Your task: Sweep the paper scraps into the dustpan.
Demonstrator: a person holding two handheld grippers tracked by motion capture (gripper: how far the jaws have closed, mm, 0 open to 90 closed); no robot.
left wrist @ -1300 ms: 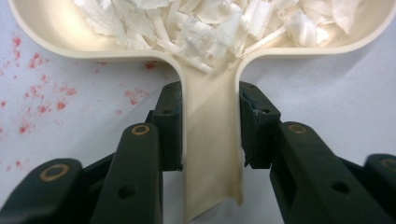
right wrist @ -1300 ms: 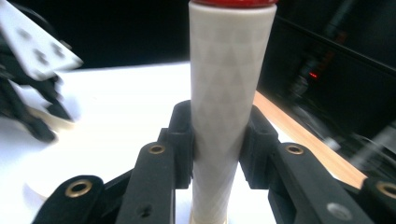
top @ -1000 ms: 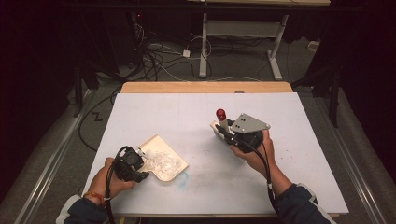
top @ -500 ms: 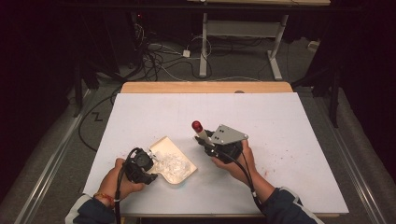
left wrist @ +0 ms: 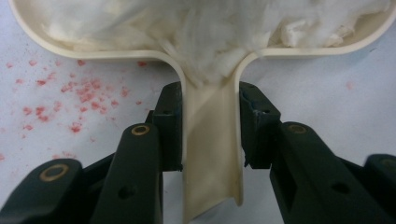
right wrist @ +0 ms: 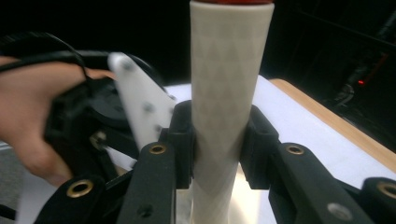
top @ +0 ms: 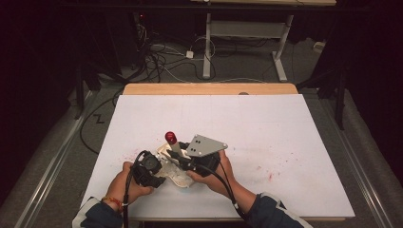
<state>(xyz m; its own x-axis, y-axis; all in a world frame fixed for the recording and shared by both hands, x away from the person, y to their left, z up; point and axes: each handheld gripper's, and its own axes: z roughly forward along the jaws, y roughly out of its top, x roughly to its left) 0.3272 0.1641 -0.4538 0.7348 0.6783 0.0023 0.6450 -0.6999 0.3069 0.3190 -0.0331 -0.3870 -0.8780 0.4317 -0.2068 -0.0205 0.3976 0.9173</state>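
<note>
Black tools (top: 151,167), brass rivets, grey top plate (top: 205,145); navy sleeves (top: 271,211).

- The left tool (left wrist: 212,126) grips the handle (left wrist: 212,154) of a cream dish (left wrist: 140,55), one black jaw pressed against each side of it.
- The handle runs straight up between the jaws and widens into the dish just ahead of them.
- White fluffy stuff (left wrist: 201,28) fills the dish and spills a little into the top of the handle.
- The dish lies on a white table (left wrist: 317,88).
- Red specks (left wrist: 70,102) dot the table, left of the jaws and just below the dish's rim.
</note>
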